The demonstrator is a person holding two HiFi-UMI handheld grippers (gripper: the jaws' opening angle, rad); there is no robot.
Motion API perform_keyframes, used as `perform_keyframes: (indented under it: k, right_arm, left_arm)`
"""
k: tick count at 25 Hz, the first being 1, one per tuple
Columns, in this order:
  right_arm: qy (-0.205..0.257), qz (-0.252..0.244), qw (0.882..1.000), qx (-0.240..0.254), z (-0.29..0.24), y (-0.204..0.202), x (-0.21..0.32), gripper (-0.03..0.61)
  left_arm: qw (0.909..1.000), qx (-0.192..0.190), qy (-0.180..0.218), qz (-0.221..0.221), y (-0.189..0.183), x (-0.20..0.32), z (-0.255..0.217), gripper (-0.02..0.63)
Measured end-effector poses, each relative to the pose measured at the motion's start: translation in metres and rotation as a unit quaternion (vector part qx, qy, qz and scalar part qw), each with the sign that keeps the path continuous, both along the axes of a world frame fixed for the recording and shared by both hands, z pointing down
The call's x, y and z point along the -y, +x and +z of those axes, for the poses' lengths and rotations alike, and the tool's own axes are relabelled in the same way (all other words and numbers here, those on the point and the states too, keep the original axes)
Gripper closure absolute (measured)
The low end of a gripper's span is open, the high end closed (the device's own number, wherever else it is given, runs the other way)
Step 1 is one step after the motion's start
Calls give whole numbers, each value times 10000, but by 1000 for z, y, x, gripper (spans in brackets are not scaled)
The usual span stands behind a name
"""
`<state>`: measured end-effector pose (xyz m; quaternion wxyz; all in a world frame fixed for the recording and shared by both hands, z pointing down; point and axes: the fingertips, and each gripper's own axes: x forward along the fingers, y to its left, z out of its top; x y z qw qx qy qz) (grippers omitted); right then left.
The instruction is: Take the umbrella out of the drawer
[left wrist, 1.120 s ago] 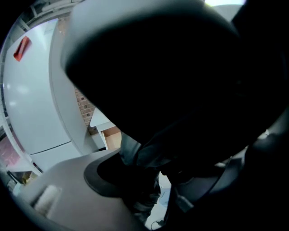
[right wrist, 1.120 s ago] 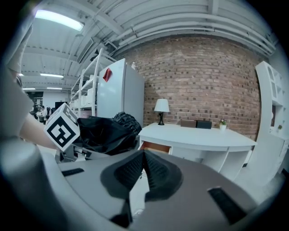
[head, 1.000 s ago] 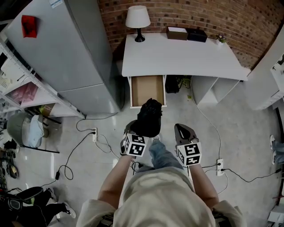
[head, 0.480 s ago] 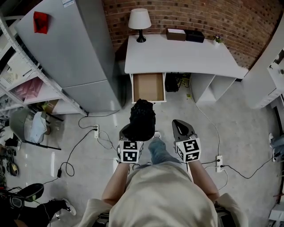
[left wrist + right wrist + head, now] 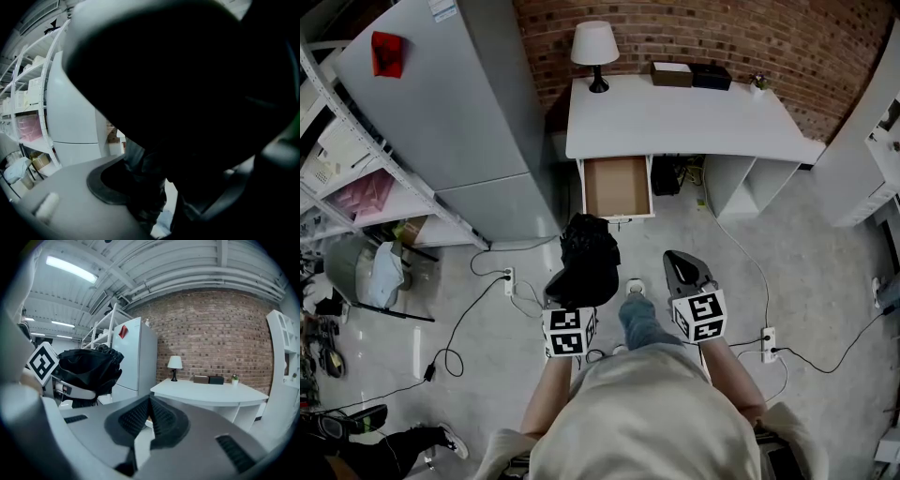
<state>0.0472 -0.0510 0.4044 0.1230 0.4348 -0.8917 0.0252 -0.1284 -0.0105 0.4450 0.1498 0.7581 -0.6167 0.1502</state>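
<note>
Your left gripper [image 5: 573, 296] is clamped on the black folded umbrella [image 5: 587, 251]. In the left gripper view its jaws stand part-spread, with the dark bundle of the umbrella [image 5: 197, 108] filling the gap between them.

The umbrella is clear of the drawer [image 5: 618, 187]. It sits at the centre of the head view, just below the drawer front and above the floor. The right gripper view shows the umbrella [image 5: 88, 367] at middle left, in the other gripper.

The drawer stands pulled open under the white tabletop [image 5: 694, 122], and its wooden bottom is bare.

Your right gripper [image 5: 685, 270] is at lower centre-right of the head view, beside your leg. In its own view the right gripper [image 5: 149, 415] has its ribbed pads pressed together with nothing between them.

A lamp [image 5: 594, 52] stands at the tabletop's upper left corner.
</note>
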Motion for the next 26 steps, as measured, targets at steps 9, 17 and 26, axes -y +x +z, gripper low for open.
perform_keyframes:
  k: [9,17,26]
  right_arm:
    - [-16,199,9998,69,-2,-2,4,580]
    - [-8,187,9998,60,-4,-7,7,580]
    - [-39,193,9998,17,-1,-7,17,580]
  left_arm:
    - [9999,-83,63,45,-4,5,-3,359]
    - [9999,-164,17,41,-10,10,-2,359]
    - [9998,-179,-70,63,-11,21,4,359]
